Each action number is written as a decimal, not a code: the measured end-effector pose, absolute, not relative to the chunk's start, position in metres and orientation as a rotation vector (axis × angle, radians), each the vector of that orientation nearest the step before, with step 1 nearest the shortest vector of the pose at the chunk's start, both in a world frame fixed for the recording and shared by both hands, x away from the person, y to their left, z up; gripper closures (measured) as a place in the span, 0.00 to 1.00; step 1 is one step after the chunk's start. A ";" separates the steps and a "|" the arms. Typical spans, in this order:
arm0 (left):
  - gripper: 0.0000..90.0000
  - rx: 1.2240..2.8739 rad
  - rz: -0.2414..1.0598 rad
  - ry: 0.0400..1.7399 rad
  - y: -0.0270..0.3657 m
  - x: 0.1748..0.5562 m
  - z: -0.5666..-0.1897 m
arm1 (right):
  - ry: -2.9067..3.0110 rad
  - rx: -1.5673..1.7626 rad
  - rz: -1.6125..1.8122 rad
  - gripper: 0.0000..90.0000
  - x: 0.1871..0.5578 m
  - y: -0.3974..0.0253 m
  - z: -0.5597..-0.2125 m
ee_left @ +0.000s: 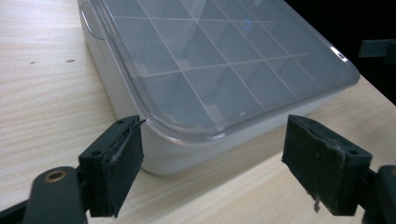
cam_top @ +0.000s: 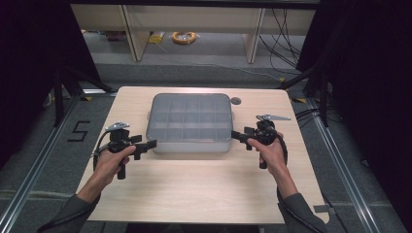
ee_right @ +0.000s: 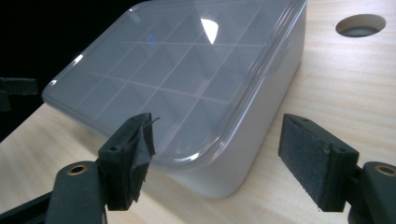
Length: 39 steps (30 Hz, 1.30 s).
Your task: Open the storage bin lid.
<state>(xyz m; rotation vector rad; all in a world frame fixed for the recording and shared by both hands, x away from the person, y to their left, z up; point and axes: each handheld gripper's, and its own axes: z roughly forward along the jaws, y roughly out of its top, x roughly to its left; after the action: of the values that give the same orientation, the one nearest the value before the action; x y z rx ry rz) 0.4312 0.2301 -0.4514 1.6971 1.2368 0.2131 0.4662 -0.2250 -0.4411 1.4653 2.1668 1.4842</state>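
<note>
A grey plastic organizer box [cam_top: 190, 123] with a clear lid and a grid of compartments sits in the middle of the wooden table [cam_top: 194, 189]. My left gripper [cam_top: 152, 144] is open at the box's near left corner [ee_left: 187, 154], its jaws straddling that corner without touching. My right gripper [cam_top: 235, 135] is open at the near right corner [ee_right: 219, 172], jaws either side of it. The lid [ee_left: 224, 60] lies flat on the box [ee_right: 187, 65]. The compartments look empty through the lid.
A round cable hole [cam_top: 235, 101] [ee_right: 360, 24] is in the table beyond the box's far right corner. Dark curtains flank the table. Shelving legs and a yellow cable coil [cam_top: 184, 37] stand on the floor behind.
</note>
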 end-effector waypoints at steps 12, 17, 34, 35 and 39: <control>0.21 1.656 0.207 1.362 0.236 0.485 -0.451 | 2.118 1.515 1.529 0.27 0.502 -0.229 -0.441; 0.21 1.638 0.142 1.392 0.234 0.506 -0.455 | 2.100 1.552 1.526 0.27 0.514 -0.228 -0.443; 0.23 1.629 0.082 1.425 0.226 0.543 -0.461 | 2.150 1.642 1.474 0.37 0.548 -0.207 -0.457; 0.23 1.625 0.069 1.419 0.227 0.544 -0.461 | 2.157 1.645 1.484 0.38 0.549 -0.206 -0.457; 0.28 1.615 0.073 1.435 0.227 0.549 -0.461 | 2.155 1.677 1.489 0.39 0.551 -0.204 -0.460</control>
<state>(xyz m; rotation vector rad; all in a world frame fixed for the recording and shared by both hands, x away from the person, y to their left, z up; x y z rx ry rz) 0.5494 0.2272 -0.4607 1.6152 1.4347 0.0731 0.5509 -0.2035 -0.4601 1.6770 2.1547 1.4886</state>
